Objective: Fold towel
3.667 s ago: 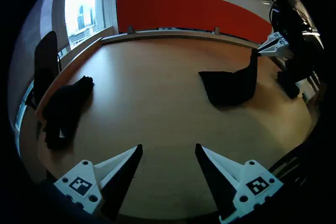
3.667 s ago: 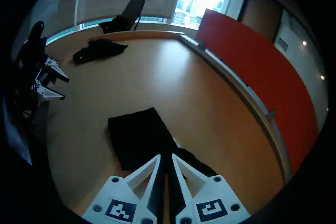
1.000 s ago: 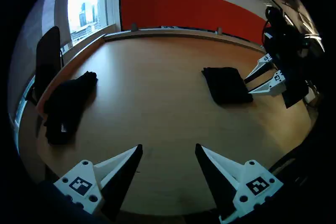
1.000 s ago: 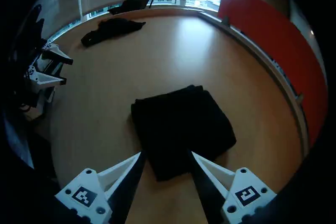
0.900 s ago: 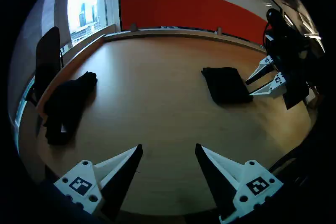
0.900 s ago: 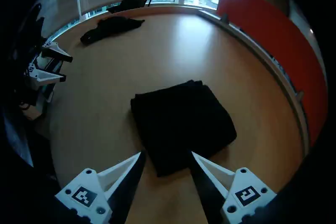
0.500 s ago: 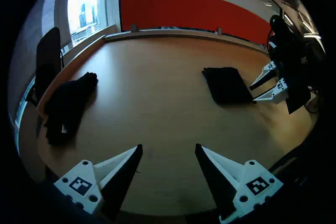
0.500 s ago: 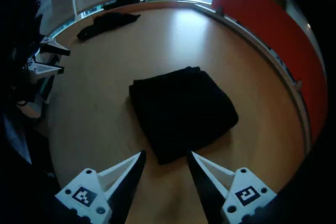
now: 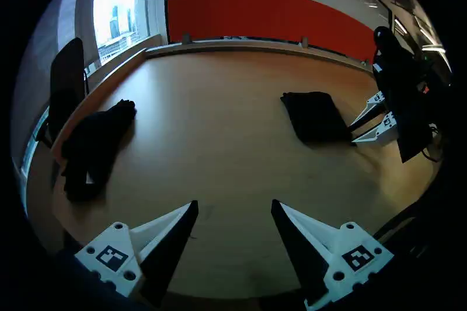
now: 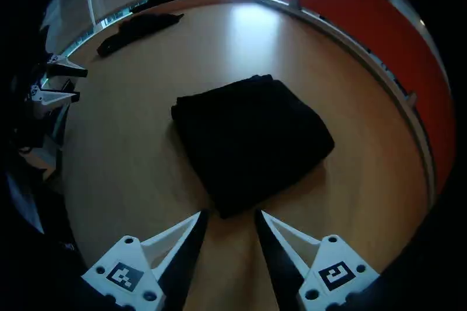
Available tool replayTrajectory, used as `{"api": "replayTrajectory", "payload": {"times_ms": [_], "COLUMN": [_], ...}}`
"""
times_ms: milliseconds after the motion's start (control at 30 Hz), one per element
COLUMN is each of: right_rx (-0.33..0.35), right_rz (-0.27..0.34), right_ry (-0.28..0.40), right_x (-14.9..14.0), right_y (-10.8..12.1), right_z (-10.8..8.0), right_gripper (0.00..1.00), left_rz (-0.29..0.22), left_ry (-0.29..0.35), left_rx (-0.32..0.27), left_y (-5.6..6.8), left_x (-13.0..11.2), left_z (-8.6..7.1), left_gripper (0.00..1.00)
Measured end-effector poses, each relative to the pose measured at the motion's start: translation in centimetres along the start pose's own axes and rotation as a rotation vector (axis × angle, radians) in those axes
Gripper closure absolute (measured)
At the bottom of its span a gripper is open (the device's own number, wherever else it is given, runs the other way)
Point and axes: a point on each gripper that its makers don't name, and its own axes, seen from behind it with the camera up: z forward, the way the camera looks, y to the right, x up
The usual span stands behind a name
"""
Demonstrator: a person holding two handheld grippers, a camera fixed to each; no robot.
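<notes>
1. Left gripper view. The left gripper (image 9: 233,203) sits at the bottom of the frame with its jaws wide and nothing between them, over the bare table (image 9: 222,153). The towel (image 9: 314,115) lies right of centre, a flat, compact dark rectangle. The right gripper (image 9: 354,135) is at the towel's right edge, fingers pointing at it. A loose dark cloth (image 9: 93,144) lies at far left, well apart from the towel.
2. Right gripper view. The right gripper (image 10: 230,215) is at the bottom of the frame, jaws moderately parted and holding nothing. The towel (image 10: 251,133) is mid-frame, layered and roughly squared, its near corner just ahead of the gap. The left gripper (image 10: 77,82) is at the left edge, well apart from the towel.
3. Judgement: the fold looks nearly or fully done. If one more fold is wanted, pinch every layer at the near corner. Lift it low and carry it straight over to the far edge. Bring the left gripper in to pin the crease so the stack does not skew.
</notes>
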Motion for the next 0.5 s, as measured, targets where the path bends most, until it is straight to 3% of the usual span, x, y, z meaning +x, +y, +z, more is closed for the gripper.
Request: {"api": "replayTrajectory", "payload": {"times_ms": [100, 500], "right_rx": [-0.005, -0.012], "right_rz": [0.013, 0.056], "right_ry": [0.002, 0.005], "right_x": [0.07, 0.04], "right_y": [-0.07, -0.23], "right_z": [0.26, 0.64], "right_gripper": [0.42, 0.79], "left_rz": [0.001, 0.007], "left_ry": [0.001, 0.002], "left_rx": [-0.002, -0.007], "left_y": [0.05, 0.1], "left_x": [0.02, 0.07], "left_z": [-0.04, -0.19], "left_gripper": [0.07, 0.07]}}
